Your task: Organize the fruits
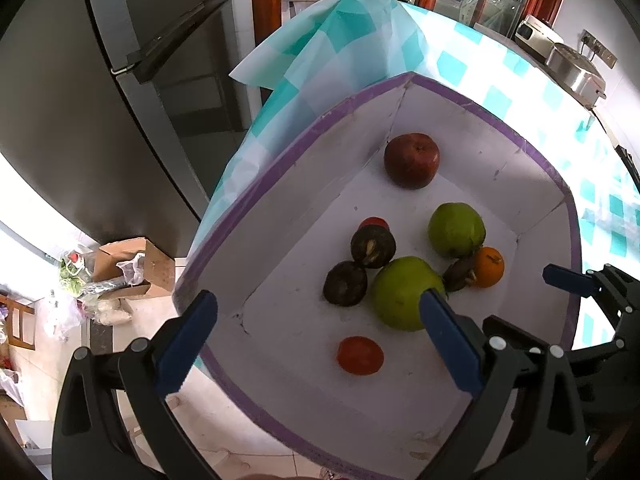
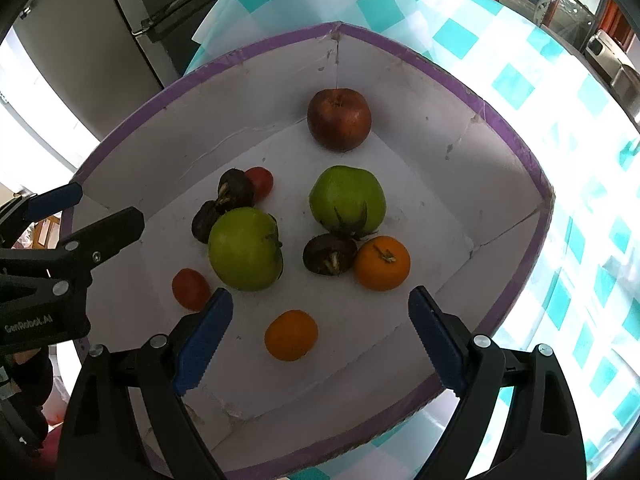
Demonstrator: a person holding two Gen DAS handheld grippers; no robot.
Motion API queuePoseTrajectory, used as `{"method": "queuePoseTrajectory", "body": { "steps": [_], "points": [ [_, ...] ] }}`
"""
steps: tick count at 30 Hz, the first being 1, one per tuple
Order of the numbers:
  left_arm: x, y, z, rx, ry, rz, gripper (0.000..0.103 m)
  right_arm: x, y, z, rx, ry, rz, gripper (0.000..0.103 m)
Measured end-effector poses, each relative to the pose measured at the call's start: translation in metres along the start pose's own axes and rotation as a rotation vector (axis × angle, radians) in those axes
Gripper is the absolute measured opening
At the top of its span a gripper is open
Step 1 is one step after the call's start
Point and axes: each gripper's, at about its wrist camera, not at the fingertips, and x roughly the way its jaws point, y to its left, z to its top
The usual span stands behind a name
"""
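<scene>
Right, you are holding both claws over the box (image 2: pixel 516 148), which is sitting on the checked desk (image 2: pixel 576 128), and both are released with nothing between their pads. The right claw (image 2: pixel 316 340) is hanging just above the near orange (image 2: pixel 291 335), which is lying alone toward the box's near wall, so that looks like the fruit to take. The left claw (image 1: pixel 316 336) is framing the near tomato (image 1: pixel 360 355) at the box's near left side.

The orange is round and likely to roll, so you are wanting to come straight down with the pads on either side of its widest part and close gently. The near green fruit (image 2: pixel 245 248) is lying just beyond the left pad toward the box's middle, so you are keeping that pad clear of it.

The apple (image 2: pixel 339 119) is sitting in the box's far corner. The far orange (image 2: pixel 382 263) is touching a dark fruit (image 2: pixel 329 254) near the box's right wall, a harder pick.
</scene>
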Motion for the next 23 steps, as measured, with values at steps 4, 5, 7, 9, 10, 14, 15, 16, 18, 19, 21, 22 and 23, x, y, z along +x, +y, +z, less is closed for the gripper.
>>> {"method": "queuePoseTrajectory", "body": {
  "steps": [4, 5, 7, 9, 10, 14, 15, 16, 18, 19, 21, 22, 23],
  "points": [
    [-0.003, -0.002, -0.004, 0.013, -0.004, 0.009, 0.101, -0.004, 0.002, -0.004, 0.000, -0.010, 0.006, 0.087],
    [-0.004, -0.002, -0.004, 0.016, -0.005, 0.014, 0.101, -0.006, 0.002, -0.005, 0.000, -0.016, 0.008, 0.087],
    [-0.005, -0.004, -0.006, 0.017, -0.001, 0.017, 0.101, -0.011, 0.002, -0.007, 0.000, -0.029, 0.012, 0.087],
    [-0.004, -0.004, -0.006, 0.020, -0.001, 0.022, 0.101, -0.015, 0.002, -0.008, 0.003, -0.041, 0.015, 0.087],
    [-0.004, -0.005, -0.006, 0.021, -0.002, 0.023, 0.101, -0.017, 0.001, -0.009, 0.002, -0.045, 0.017, 0.087],
    [-0.008, -0.007, -0.007, 0.027, -0.029, 0.055, 0.101, -0.027, 0.000, -0.014, 0.001, -0.071, 0.031, 0.087],
    [-0.009, -0.008, -0.007, 0.028, -0.028, 0.053, 0.101, -0.034, -0.001, -0.017, 0.001, -0.093, 0.040, 0.087],
    [-0.012, -0.011, -0.006, 0.027, -0.027, 0.051, 0.101, -0.039, -0.003, -0.019, 0.003, -0.109, 0.047, 0.087],
    [-0.018, -0.020, -0.003, 0.033, -0.036, 0.050, 0.101, -0.055, -0.012, -0.025, 0.021, -0.166, 0.071, 0.087],
    [-0.023, -0.026, -0.002, 0.039, -0.049, 0.056, 0.101, -0.064, -0.018, -0.028, 0.029, -0.195, 0.079, 0.087],
    [-0.036, -0.043, 0.002, 0.050, -0.102, 0.058, 0.101, -0.084, -0.036, -0.037, 0.061, -0.274, 0.085, 0.087],
    [-0.046, -0.058, 0.004, 0.062, -0.138, 0.041, 0.101, -0.092, -0.045, -0.042, 0.079, -0.304, 0.083, 0.087],
    [-0.054, -0.073, 0.007, 0.081, -0.170, 0.020, 0.101, -0.100, -0.059, -0.050, 0.109, -0.339, 0.074, 0.087]
  ]
}}
